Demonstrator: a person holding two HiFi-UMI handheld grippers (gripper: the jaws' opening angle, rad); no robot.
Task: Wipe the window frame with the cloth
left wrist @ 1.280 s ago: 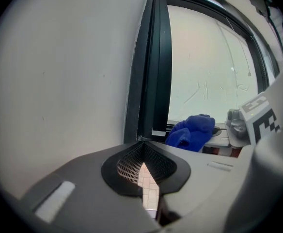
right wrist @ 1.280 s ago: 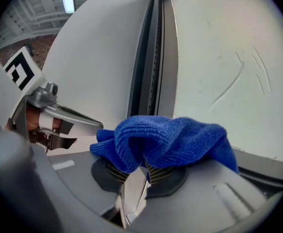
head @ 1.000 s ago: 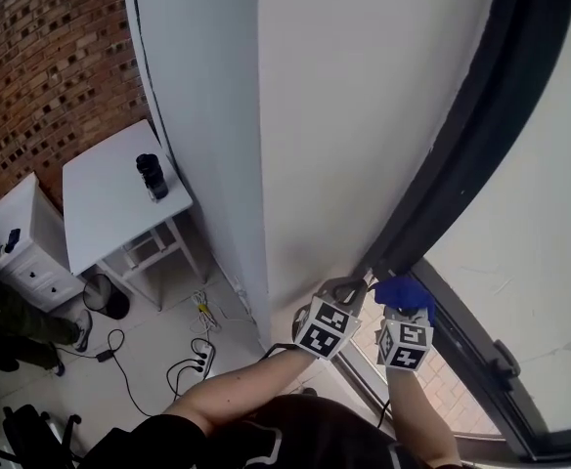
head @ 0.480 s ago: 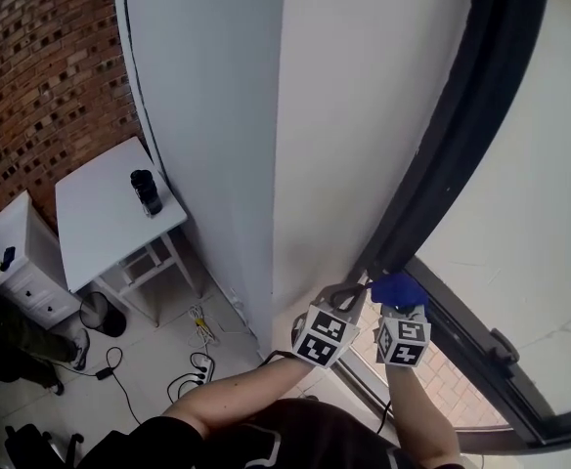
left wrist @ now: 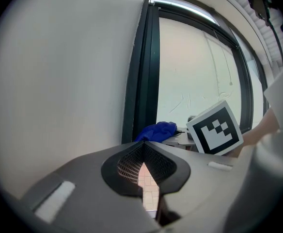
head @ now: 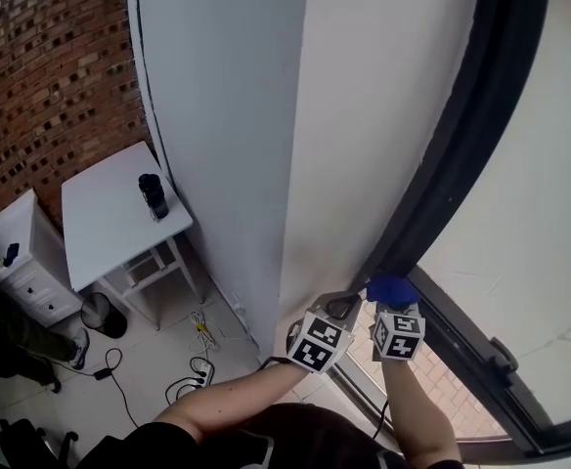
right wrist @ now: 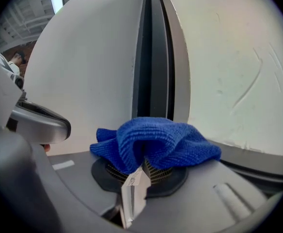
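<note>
At the lower corner of the dark window frame (head: 461,145), the right gripper (head: 391,303) clamps a bunched blue cloth (head: 391,288) just beside the frame; the left gripper (head: 337,311), jaws closed on nothing, hovers alongside. Hard dragging might pull the loosely gathered cloth free.

Pouring in soft and bright through the window glass (head: 540,213), washing it out to pale cream. Leaving the window frame (head: 466,135) near black, detail lost. Shading the wall (head: 217,115) cooler grey left of its corner. Bending straight edges hard in both gripper views, fading to black at the corners. Blurring the closest surfaces; keeping the cloth (right wrist: 151,142) sharp, knit showing.
</note>
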